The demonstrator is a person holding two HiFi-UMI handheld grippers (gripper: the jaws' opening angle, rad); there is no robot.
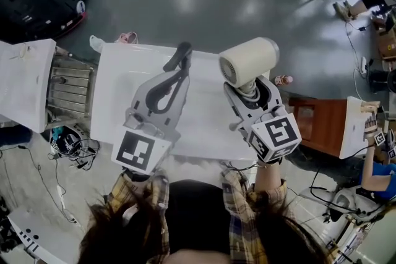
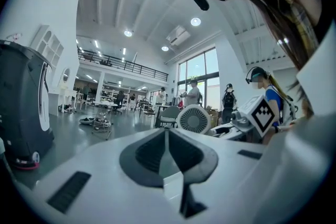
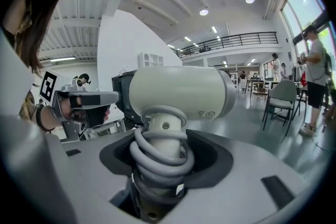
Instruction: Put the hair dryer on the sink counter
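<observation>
Cream plastic hair dryer [image 1: 249, 60] [image 3: 178, 93], grey cord [image 3: 160, 157] coiled round handle: handle clamped in right gripper [image 1: 247, 93] [image 3: 163, 160], barrel poking out past jaws. Held up over right end of white sink counter [image 1: 117, 89]. Left gripper [image 1: 184, 51] [image 2: 167, 136] alongside over counter, jaws pressed together, nothing between.
</observation>
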